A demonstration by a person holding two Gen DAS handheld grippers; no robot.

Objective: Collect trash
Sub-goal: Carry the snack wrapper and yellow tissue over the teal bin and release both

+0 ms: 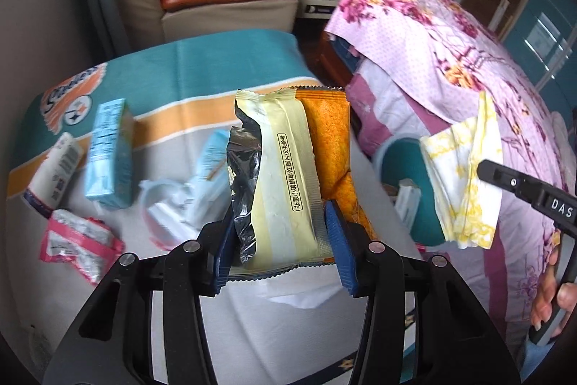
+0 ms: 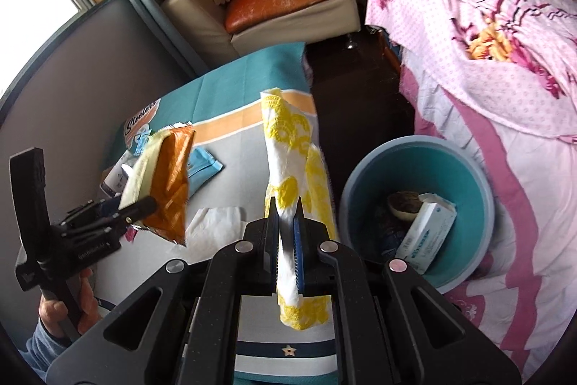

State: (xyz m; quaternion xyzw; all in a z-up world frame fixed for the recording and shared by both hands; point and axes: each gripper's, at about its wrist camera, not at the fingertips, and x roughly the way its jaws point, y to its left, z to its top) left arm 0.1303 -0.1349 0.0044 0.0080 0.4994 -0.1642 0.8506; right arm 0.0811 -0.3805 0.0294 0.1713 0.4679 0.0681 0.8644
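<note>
I have my left gripper clamped on a torn snack wrapper, centre frame. My right gripper pinches a yellow-patterned napkin, jaws nearly closed. The teal bin, lower right of the right view, already holds a white box and something brown. Left on the blanket, I judge: a blue carton, a pink wrapper, and other litter at left.

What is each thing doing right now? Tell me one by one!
Left gripper: shut on the snack wrapper.
Snack wrapper: torn open, held up.
Right gripper: shut on the napkin.
Napkin: crumpled, held up.
Bin: open, trash inside.
White box: leaning in the bin.
Blue carton: lying on the blanket.
</note>
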